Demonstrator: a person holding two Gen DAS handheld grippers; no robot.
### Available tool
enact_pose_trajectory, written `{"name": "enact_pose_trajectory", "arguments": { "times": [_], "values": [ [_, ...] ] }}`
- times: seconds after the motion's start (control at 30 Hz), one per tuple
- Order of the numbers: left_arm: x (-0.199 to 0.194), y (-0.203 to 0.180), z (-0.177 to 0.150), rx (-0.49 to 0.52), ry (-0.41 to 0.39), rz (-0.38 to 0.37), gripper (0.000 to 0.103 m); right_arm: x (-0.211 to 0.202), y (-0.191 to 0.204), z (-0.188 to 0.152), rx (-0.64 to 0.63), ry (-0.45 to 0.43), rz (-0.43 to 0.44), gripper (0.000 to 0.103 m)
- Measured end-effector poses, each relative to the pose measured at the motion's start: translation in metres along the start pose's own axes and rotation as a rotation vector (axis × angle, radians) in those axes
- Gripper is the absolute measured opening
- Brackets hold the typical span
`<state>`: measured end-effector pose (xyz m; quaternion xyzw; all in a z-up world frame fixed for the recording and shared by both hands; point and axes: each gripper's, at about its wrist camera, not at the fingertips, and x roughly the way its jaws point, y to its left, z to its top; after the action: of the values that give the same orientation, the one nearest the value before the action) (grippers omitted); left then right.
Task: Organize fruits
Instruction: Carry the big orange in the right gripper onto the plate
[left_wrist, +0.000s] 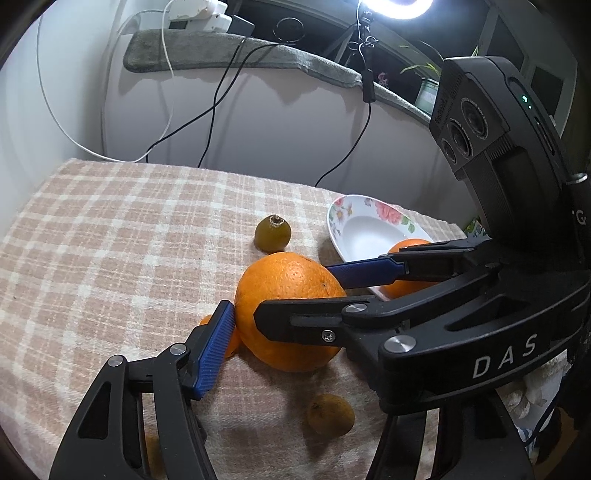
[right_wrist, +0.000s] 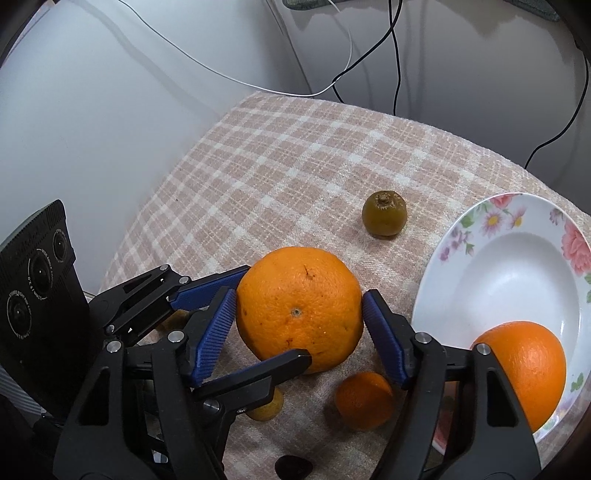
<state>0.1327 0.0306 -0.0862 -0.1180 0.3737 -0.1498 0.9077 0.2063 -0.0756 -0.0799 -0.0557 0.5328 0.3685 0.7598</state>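
While both grippers crowd big orange (right_wrist: 299, 308) on checked cloth (right_wrist: 295, 155), grip looks unsettled. Right gripper (right_wrist: 299, 328): jaws wide, left pad touching or nearly touching peel, right pad with slight gap; nothing lifted. Left gripper (right_wrist: 255, 321) reaches in from left, one blue finger behind fruit, black one in front; contact unclear. Judgement: let one tool carry. Centre pads on widest part, squeeze evenly, lift straight, clear small orange (right_wrist: 364, 400), set beside orange in plate (right_wrist: 517, 343) on floral plate (right_wrist: 495, 218).
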Motion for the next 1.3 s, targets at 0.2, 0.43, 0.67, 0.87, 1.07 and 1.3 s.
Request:
{"name": "enact_pose_trajectory", "arguments": {
  "times": [0.2,0.43,0.67,0.87,1.07,1.3],
  "values": [
    [-0.006,-0.006,0.006,0.007,-0.027,0.003,0.06,-0.01,0.0,0.0,-0.005,-0.021,0.002,0.073],
    [-0.014,-0.018,0.015,0.033,-0.072,0.013,0.059,-0.032,0.001,0.002,-0.014,-0.061,0.001,0.072],
    [-0.012,-0.032,0.024,0.06,-0.079,0.012,0.059,-0.048,-0.004,0.001,-0.006,-0.087,-0.005,0.072],
    [-0.001,-0.051,0.038,0.102,-0.081,0.017,0.059,-0.066,-0.015,0.002,0.011,-0.114,-0.015,0.071],
    [0.017,-0.07,0.05,0.138,-0.068,0.028,0.059,-0.083,-0.037,0.002,0.034,-0.136,-0.027,0.064],
    [0.041,-0.083,0.062,0.148,-0.041,0.045,0.059,-0.086,-0.064,0.007,0.07,-0.151,-0.014,0.06]
  ]
}}
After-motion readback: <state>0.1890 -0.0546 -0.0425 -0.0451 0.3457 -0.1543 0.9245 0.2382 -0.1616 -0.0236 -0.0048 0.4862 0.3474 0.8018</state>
